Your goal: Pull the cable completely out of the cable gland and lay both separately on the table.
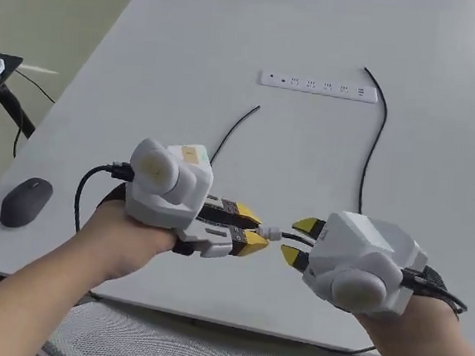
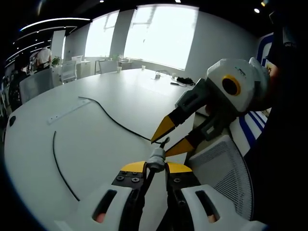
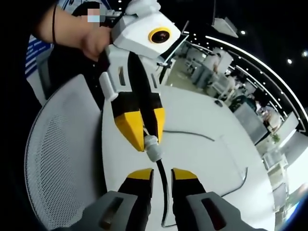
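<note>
Left claw (image 1: 250, 229) pinches gland (image 1: 269, 231), held above the table (image 1: 322, 160) near its front edge. Right claw (image 1: 300, 242) is spread and straddles the cable (image 3: 163, 185) coming out of the gland; contact unclear. Power strip (image 1: 316, 86), wire (image 1: 235, 130) and mouse (image 1: 26, 201) lie on the white table. Open office behind.

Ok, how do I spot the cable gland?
Near the white table's front edge, the left tool faces the right tool. The cable gland is the small white fitting in the left one's tips, the only pale piece on the black cable.
</note>
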The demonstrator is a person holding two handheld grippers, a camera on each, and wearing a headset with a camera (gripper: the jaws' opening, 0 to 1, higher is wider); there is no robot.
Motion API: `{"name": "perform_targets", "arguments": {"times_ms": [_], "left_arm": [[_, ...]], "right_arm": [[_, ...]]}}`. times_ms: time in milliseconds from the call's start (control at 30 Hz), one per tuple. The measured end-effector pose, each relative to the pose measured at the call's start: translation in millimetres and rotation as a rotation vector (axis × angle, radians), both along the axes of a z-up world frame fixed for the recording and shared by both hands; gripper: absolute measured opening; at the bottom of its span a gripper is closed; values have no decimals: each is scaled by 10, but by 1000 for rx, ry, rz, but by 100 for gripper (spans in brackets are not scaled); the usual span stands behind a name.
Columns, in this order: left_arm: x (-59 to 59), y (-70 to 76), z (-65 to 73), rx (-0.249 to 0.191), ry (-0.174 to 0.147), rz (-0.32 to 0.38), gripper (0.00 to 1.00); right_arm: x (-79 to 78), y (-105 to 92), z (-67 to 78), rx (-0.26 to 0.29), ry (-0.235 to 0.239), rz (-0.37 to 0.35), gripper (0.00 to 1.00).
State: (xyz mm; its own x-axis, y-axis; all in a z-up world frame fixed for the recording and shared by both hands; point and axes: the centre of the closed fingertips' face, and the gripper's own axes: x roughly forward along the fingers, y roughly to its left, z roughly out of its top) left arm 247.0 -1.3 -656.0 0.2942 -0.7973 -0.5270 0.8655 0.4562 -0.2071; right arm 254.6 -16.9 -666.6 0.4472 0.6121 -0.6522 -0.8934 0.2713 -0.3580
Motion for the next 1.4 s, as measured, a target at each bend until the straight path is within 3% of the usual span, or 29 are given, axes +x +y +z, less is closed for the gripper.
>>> {"name": "perform_targets", "arguments": {"times_ms": [133,367,767,1400], "left_arm": [[-3,-4,-27,13,0,-8,16],[-12,-8,-80,30,-2,-18,16],[45,-33,-40,14,-19,-10,15],[79,44,-19,11,-32,10,15]], "right_arm": [[-16,25,-27,-9,10,25,2],[-27,8,-88,-8,32,15,0],[80,-103,-99,58,82,-98,0],[251,-386,-303,87,156,-275,0]]}}
